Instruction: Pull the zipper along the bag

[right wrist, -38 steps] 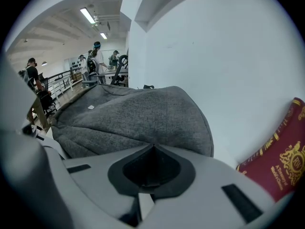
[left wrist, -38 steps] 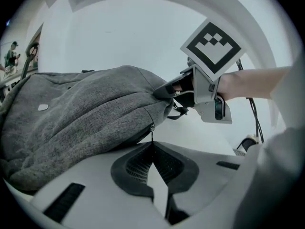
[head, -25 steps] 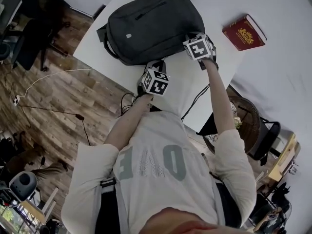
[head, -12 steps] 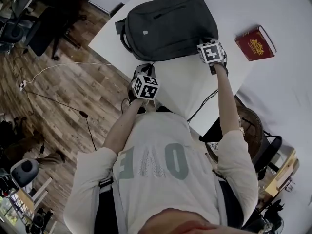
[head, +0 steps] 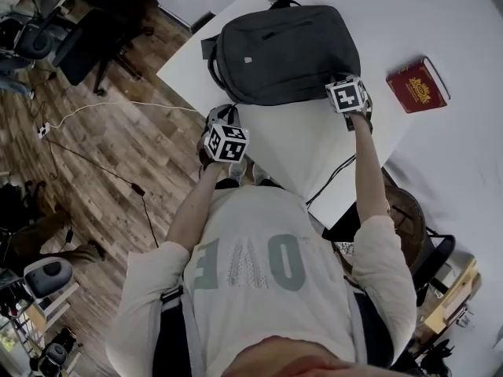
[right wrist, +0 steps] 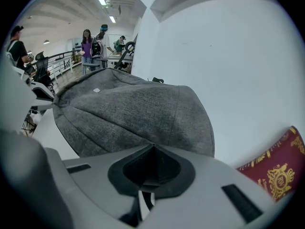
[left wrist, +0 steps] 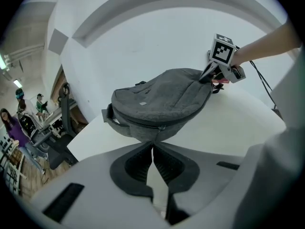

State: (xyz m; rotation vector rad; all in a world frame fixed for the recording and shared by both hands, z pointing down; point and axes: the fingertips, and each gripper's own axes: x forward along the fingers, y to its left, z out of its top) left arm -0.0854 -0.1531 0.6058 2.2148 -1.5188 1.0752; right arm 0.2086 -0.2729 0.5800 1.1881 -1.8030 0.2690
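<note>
A dark grey bag point(head: 287, 53) is lying flat on the white table point(head: 314, 148), filling the far part of the top near its left corner. A small metal zipper pull point(left wrist: 162, 127) is showing on the bag's near side wall, about midway along the seam, and nothing is touching it.

The left gripper point(left wrist: 152, 149) is hanging over the table's near left edge, well apart from the bag and pointing toward it. Its jaws are pressed together at the tips, and nothing is sitting between them.

The right gripper point(right wrist: 151, 149) is resting at the bag's near right corner, pointing down at it. Its jaws are also pressed together, tips right against the grey fabric. Whether a fold of fabric is caught between them cannot be told.

A red book point(head: 416, 85) with gold print is lying on the table to the right of the bag, near the right gripper but apart from it.

A thin cable point(head: 118, 108) is trailing across the wooden floor point(head: 94, 179) to the left of the table.
</note>
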